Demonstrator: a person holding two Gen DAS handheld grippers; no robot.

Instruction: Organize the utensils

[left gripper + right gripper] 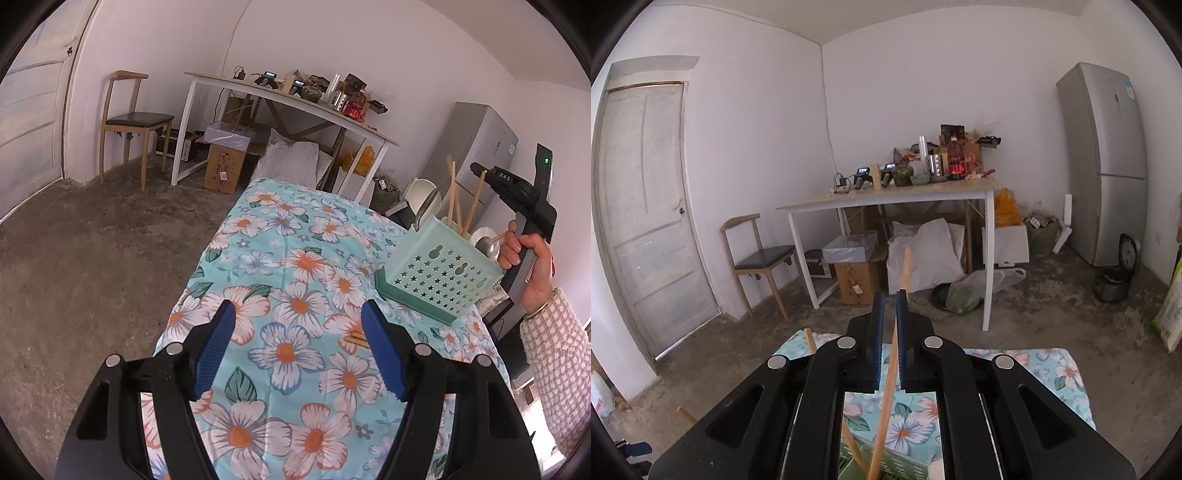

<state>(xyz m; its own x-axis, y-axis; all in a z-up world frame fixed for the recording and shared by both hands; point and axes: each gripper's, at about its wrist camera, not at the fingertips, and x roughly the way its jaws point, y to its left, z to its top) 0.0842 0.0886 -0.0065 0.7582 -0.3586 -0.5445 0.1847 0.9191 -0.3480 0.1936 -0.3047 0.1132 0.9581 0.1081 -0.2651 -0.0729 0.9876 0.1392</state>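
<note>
Left gripper (298, 325): blue fingers (218, 345) spread wide, nothing between them, up over the flowery cloth (280, 258). A short wooden stick (359, 339) flat on the cloth by the right finger. Farther right, a green basket (443, 277) with star holes, standing on the cloth, with chopsticks (451, 192) and a spoon (426, 206) sticking up out of it.

Right gripper (889, 325): nearly shut, pinching one chopstick (891, 373) that slants down into the basket (886, 470). A hand (524, 266) around its handle. Behind: a white table (886, 197), a chair (757, 254), a fridge (1108, 162).

White walls, grey floor (1052, 314), cluttered white table (886, 197), wooden chair (757, 258), silver fridge (1108, 166).
</note>
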